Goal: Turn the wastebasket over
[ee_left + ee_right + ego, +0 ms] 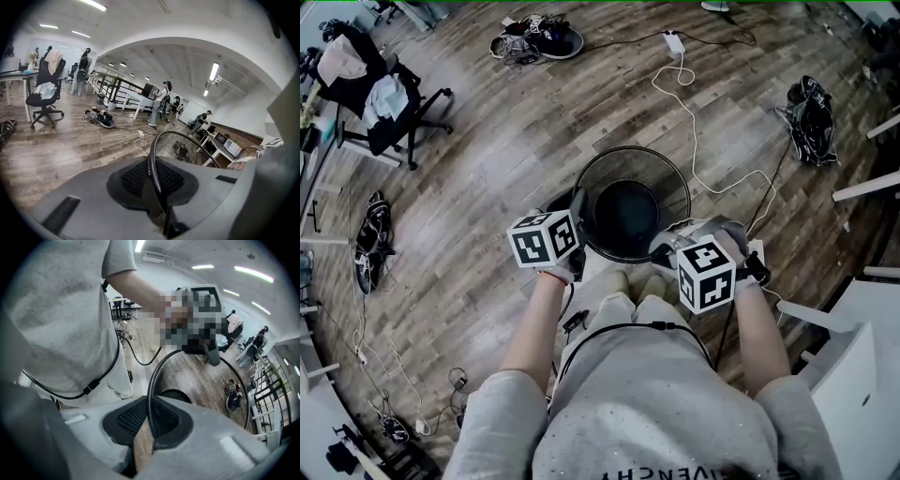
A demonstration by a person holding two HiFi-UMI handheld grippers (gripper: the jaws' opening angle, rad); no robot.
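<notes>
Both tools are clamped on the wastebasket (675,192). It's a round black wire-mesh bin, sitting upright with its mouth facing up, not turned over yet. It's right in front of me over the wood floor (516,141), just past my shoe tips (633,281). I can't tell if its base is touching the floor.

My left tool (579,220) grips the rim on the left side. In the left gripper view, the left tool (157,180) has its jaws nearly together, with the rim wire and a strip of mesh wall pinched between the pads. The wastebasket (180,150) curves away beyond them.

My right tool (666,246) grips the rim on the near right side. In the right gripper view it's the same story: the right tool (149,420) has a narrow gap, with the rim running straight through it and the pads pressing on the mesh. The wastebasket (206,380) opens out past the jaws, and floor boards show through the mesh.

Inside the bin I see only the mesh wall and the solid dark base.

Around it, a white cable (689,112) snakes across the floor from a power strip (675,42), passing near the bin's far right side. An office chair (380,94) with clothes draped on it stands well apart at far left. A pile of shoes (534,39) lies at the far edge, and a dark bag (809,117) is at far right.
</notes>
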